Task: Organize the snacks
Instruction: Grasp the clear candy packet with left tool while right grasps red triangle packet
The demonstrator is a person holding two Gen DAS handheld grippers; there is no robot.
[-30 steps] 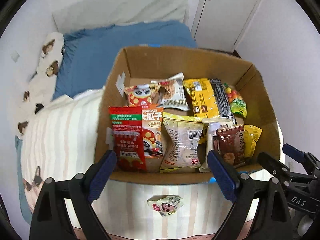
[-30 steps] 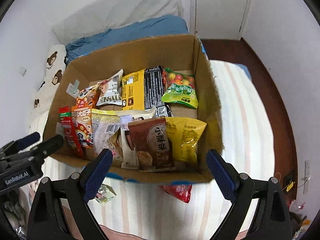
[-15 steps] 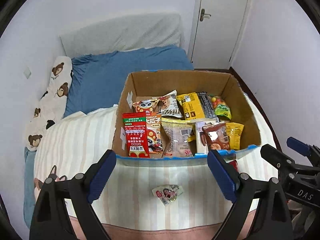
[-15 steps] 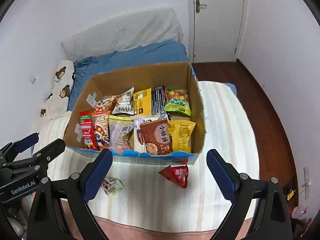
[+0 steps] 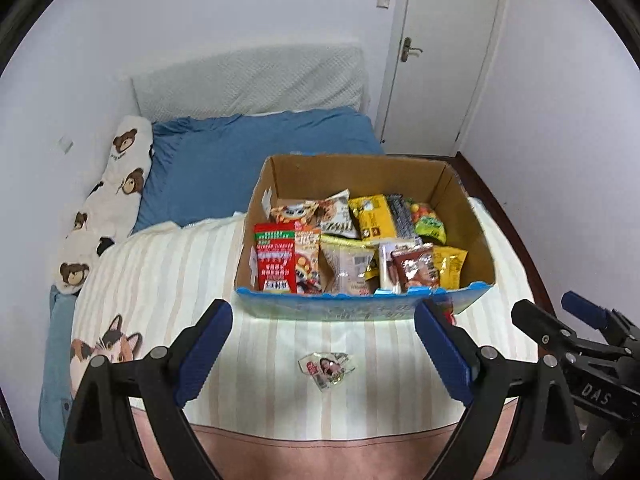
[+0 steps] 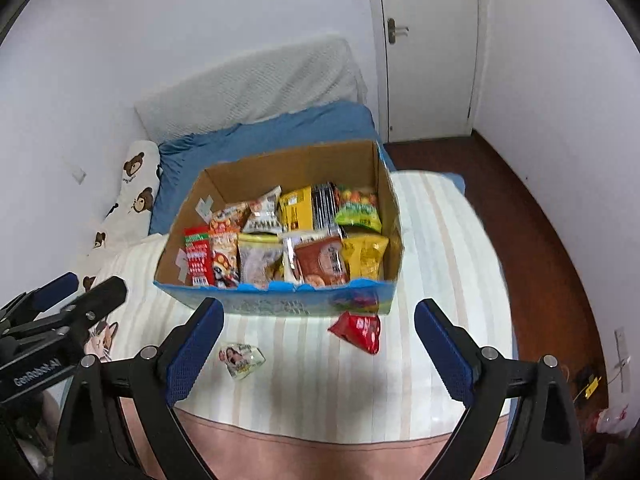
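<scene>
A cardboard box (image 5: 360, 174) (image 6: 288, 168) stands on the striped bedspread, packed with several upright snack packets in red, yellow, brown and green. Two snacks lie loose in front of it: a small pale packet with a picture (image 5: 326, 366) (image 6: 241, 358) and a red packet (image 6: 358, 330), barely visible beside the right finger in the left wrist view. My left gripper (image 5: 324, 354) hovers open above the pale packet, holding nothing. My right gripper (image 6: 318, 352) is also open and empty, between the two loose packets, well back from the box.
The bed (image 5: 168, 280) carries a blue sheet (image 5: 248, 160), a bear-print pillow (image 5: 120, 184) at the left wall and a white headboard cushion (image 5: 248, 80). A white door (image 6: 430, 40) and dark wood floor (image 6: 540, 240) lie to the right. The bed's pink front edge (image 6: 320, 444) is close below.
Both grippers have pulled back and up from the box; it now looks smaller and farther. The loose packets and the bed's front edge have come into view. Jaws stay open.
</scene>
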